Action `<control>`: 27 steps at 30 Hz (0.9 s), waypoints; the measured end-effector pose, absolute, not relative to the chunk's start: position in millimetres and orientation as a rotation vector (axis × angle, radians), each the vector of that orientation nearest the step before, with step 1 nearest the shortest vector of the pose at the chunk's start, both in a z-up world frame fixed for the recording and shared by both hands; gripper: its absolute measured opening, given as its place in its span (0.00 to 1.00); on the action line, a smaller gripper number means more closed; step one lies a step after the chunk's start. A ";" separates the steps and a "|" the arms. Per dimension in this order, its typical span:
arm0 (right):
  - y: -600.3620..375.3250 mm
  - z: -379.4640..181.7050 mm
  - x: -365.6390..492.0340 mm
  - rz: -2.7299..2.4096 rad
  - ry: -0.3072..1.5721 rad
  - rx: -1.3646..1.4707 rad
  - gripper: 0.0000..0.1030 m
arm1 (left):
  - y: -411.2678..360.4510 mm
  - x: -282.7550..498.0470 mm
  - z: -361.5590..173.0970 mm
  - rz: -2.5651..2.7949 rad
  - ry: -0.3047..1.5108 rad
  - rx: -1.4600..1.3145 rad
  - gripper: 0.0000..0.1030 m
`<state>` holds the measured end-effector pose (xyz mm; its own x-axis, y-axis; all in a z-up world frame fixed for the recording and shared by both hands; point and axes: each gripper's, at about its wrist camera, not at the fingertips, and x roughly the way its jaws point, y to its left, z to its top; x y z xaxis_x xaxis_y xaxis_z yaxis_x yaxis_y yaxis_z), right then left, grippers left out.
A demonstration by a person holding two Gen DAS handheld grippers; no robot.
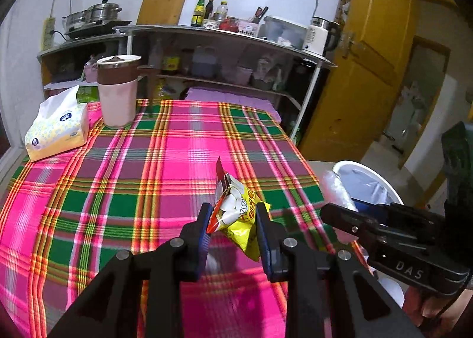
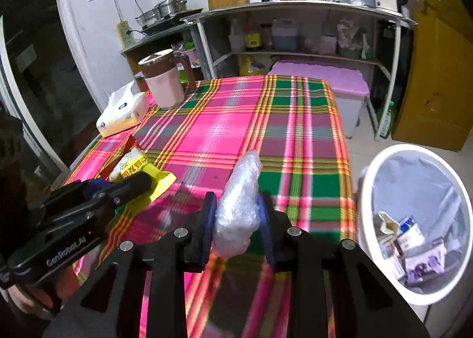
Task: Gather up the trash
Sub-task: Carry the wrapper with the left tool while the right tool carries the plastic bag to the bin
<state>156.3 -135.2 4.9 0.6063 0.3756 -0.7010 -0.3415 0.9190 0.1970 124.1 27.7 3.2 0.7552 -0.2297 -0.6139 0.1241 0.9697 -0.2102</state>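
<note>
My left gripper (image 1: pixel 235 214) is shut on a yellow and red snack wrapper (image 1: pixel 236 214) and holds it above the plaid tablecloth (image 1: pixel 147 166); the wrapper also shows in the right wrist view (image 2: pixel 139 171). My right gripper (image 2: pixel 238 217) is shut on a crumpled clear plastic bag (image 2: pixel 239 211) above the table's right side. A white trash bin (image 2: pixel 369 199) with a liner stands on the floor right of the table and holds several pieces of packaging; it also shows in the left wrist view (image 1: pixel 369 175).
A tissue pack (image 1: pixel 56 128) and a pink and brown jug (image 1: pixel 118 89) stand at the table's far left. Behind are metal shelves (image 1: pixel 224 33) with bottles, pots and a kettle. A lidded pink box (image 2: pixel 334 81) and a yellow door (image 1: pixel 366 66) are at the right.
</note>
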 end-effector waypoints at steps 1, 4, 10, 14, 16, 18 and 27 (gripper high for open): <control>-139.2 6.2 151.5 0.413 0.816 0.044 0.29 | 23.5 119.6 5.1 -0.197 0.688 -0.155 0.28; -150.6 9.6 138.7 0.405 0.801 0.049 0.29 | 15.4 112.0 8.9 -0.208 0.689 -0.148 0.28; -172.6 12.4 124.5 0.386 0.783 0.073 0.29 | -1.3 102.3 11.2 -0.230 0.698 -0.127 0.28; -191.0 12.1 120.2 0.364 0.778 0.098 0.29 | -13.1 104.6 12.5 -0.251 0.697 -0.112 0.28; -199.3 12.3 120.2 0.352 0.777 0.106 0.29 | -22.2 106.4 13.4 -0.269 0.700 -0.106 0.28; -211.7 12.7 119.6 0.334 0.773 0.123 0.29 | -30.2 108.5 14.8 -0.282 0.700 -0.096 0.28; -266.6 7.1 117.3 0.240 0.768 0.188 0.29 | -79.3 124.3 16.9 -0.377 0.702 -0.057 0.28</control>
